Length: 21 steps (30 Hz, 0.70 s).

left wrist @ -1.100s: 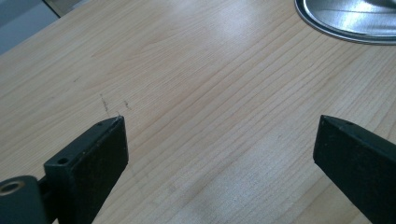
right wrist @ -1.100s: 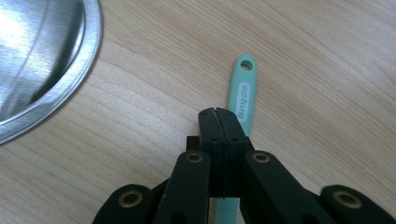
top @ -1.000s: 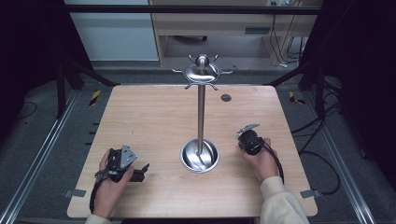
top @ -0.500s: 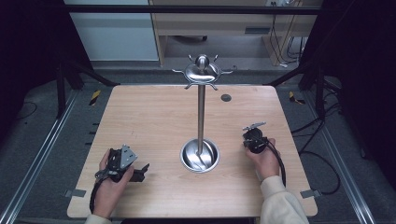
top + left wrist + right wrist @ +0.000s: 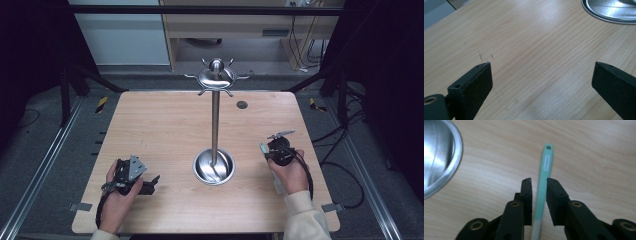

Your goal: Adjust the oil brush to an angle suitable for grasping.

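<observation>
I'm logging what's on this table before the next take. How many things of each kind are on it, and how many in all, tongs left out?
Steel hook stand: 1
Mint-green plastic handle with a hanging hole: 1
Small dark round disc: 1
Total: 3

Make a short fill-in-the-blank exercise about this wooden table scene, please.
1. The mint-green plastic handle lies between the jaws of the ____ gripper.
2. The tall metal stand has a round ____ base.
3. The left gripper has its jaws wide ____ over the wooden table.
4. The end of the handle has a small ____.

Missing words: right; silver; open; hole
</observation>
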Each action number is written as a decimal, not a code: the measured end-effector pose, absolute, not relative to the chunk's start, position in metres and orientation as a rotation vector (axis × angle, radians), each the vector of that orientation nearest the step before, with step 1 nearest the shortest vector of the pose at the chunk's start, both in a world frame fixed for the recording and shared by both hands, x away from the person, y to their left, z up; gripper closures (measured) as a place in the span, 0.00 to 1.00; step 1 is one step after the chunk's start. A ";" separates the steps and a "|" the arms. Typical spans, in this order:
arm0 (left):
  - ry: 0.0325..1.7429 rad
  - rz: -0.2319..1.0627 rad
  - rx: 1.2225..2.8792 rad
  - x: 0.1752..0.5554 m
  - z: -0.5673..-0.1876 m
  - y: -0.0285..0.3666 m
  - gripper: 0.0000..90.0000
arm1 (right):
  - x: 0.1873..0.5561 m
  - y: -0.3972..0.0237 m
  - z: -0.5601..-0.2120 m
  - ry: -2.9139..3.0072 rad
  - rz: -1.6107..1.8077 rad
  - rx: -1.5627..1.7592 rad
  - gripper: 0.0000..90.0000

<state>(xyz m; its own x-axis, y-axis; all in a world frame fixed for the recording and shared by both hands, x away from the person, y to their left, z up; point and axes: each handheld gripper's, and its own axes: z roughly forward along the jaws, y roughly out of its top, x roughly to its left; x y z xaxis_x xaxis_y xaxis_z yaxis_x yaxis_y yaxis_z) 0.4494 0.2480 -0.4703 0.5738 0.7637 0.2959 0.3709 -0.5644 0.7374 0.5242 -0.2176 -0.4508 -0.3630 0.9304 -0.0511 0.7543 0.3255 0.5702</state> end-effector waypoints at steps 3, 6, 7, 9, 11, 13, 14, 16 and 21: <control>0.901 0.814 2.181 0.449 -0.470 0.248 0.03 | 0.523 -0.220 -0.451 2.248 0.614 1.525 0.78; 0.900 0.815 2.188 0.450 -0.470 0.248 0.03 | 0.524 -0.221 -0.452 2.269 0.586 1.559 0.71; 0.900 0.814 2.188 0.450 -0.470 0.248 0.03 | 0.524 -0.221 -0.453 2.282 0.579 1.568 0.70; 0.899 0.813 2.189 0.450 -0.470 0.248 0.03 | 0.524 -0.221 -0.454 2.296 0.557 1.592 0.70; 0.898 0.812 2.191 0.450 -0.470 0.248 0.03 | 0.524 -0.222 -0.454 2.303 0.545 1.598 0.70; 0.898 0.812 2.192 0.450 -0.470 0.248 0.03 | 0.525 -0.222 -0.456 2.317 0.521 1.616 0.71; 0.897 0.811 2.193 0.450 -0.470 0.248 0.03 | 0.525 -0.223 -0.458 2.329 0.500 1.636 0.72; 0.899 0.809 2.188 0.450 -0.471 0.248 0.03 | 0.526 -0.224 -0.460 2.347 0.487 1.640 0.73; 0.898 0.803 2.191 0.450 -0.471 0.247 0.03 | 0.527 -0.225 -0.463 2.363 0.460 1.661 0.78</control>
